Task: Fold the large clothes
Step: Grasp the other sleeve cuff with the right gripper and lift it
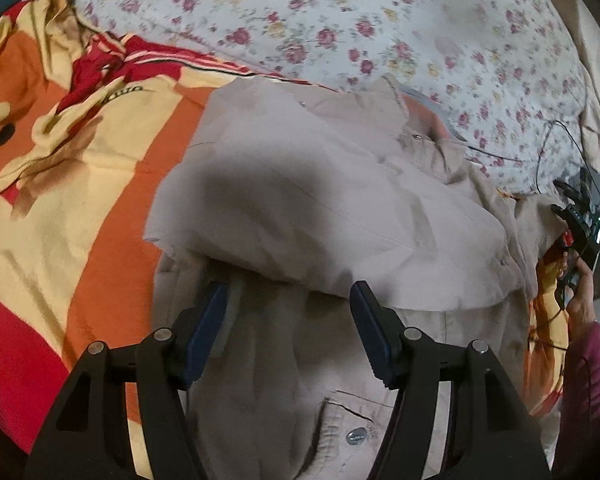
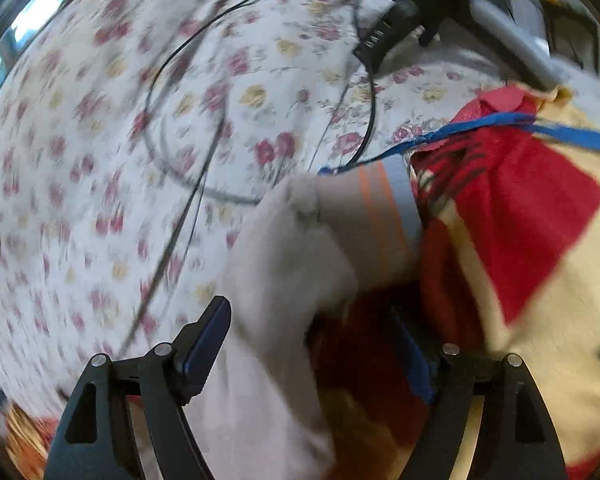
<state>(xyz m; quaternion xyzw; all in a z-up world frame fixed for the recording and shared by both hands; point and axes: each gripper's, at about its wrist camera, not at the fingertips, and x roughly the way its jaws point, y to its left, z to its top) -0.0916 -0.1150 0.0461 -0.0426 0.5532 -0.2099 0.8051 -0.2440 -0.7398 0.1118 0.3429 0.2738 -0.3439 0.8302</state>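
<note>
While the beige jacket (image 1: 340, 208) lies spread on the orange-and-red blanket (image 1: 80, 184), beside the floral sheet (image 1: 340, 20), only one flap looks folded over its body; further folds seem left. Left gripper (image 1: 288, 320) hovers over the folded edge, jaws apart, nothing clamped. Right gripper (image 2: 316, 344) has jaws apart too, a beige sleeve end (image 2: 292, 248) loose between them, view blurred.

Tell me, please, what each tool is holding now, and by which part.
Nothing is held. The left tool is open above the beige jacket. The right tool is open, a beige sleeve lying loose between its jaws.
</note>
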